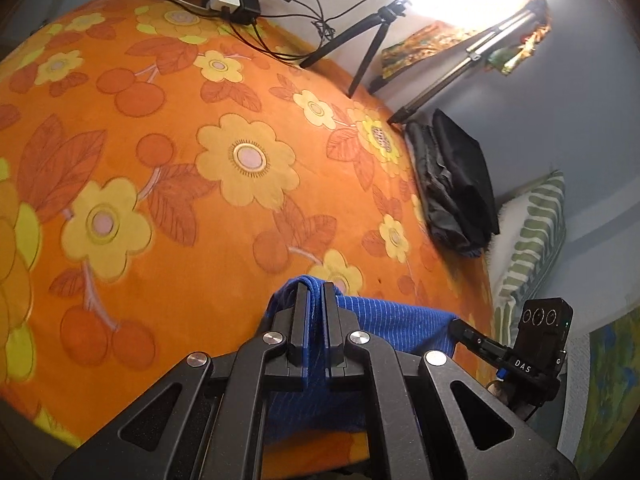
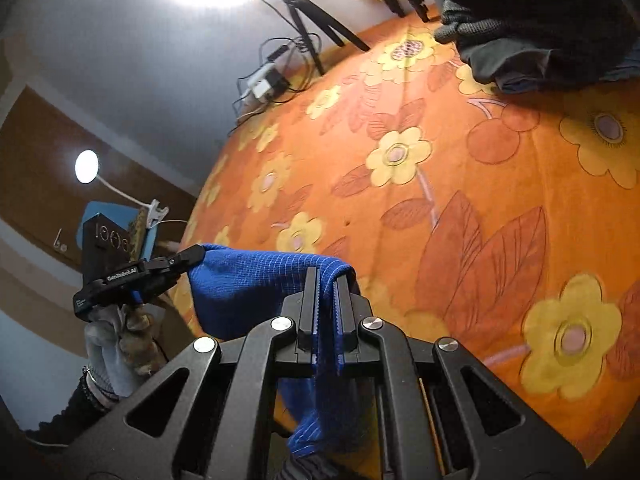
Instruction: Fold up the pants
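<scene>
Pants (image 1: pixel 384 320) in blue hang stretched between 2 grippers above the orange bedspread (image 1: pixel 160 140): left gripper (image 1: pixel 316 288) pinches one end, right gripper (image 2: pixel 327 276) the other. Likely mid-carry; next, lower the cloth flat onto the bedspread, keeping tension even.

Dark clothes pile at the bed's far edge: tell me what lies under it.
Under the dark clothes pile the orange floral bedspread shows, and a blue layer peeks from its lower edge. What else the pile covers cannot be seen.
</scene>
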Demonstrator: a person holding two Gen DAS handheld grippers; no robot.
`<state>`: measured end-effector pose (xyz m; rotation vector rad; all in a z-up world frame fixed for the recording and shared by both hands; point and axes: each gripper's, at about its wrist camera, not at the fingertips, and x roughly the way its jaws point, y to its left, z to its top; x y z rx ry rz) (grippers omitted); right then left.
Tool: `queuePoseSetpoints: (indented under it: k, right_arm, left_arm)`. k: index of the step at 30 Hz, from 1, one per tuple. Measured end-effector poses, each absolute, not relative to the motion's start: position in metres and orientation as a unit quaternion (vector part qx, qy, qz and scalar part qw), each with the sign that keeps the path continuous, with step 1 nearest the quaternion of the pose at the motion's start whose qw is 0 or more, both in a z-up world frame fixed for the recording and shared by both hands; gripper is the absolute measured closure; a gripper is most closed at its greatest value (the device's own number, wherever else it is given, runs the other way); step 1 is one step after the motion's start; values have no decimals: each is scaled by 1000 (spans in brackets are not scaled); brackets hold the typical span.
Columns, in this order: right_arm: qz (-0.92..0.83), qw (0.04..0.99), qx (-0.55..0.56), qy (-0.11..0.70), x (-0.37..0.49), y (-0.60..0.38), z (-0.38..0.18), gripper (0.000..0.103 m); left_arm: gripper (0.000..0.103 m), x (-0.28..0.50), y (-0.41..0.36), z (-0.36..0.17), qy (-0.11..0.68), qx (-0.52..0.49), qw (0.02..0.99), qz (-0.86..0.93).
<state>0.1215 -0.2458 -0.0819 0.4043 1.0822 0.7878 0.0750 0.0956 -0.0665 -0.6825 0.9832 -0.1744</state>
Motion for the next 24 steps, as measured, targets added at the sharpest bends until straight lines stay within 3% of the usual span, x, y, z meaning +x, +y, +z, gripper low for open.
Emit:
queuePoseSetpoints:
  k: [12, 24]
  right_arm:
    - [325, 767, 179, 524, 158, -235, -109, 97]
    - [321, 767, 177, 526, 161, -234, -112, 96]
  left_arm:
    - [100, 112, 104, -71, 454, -269, 849, -35]
    - [100, 87, 61, -47, 442, -176, 872, -118]
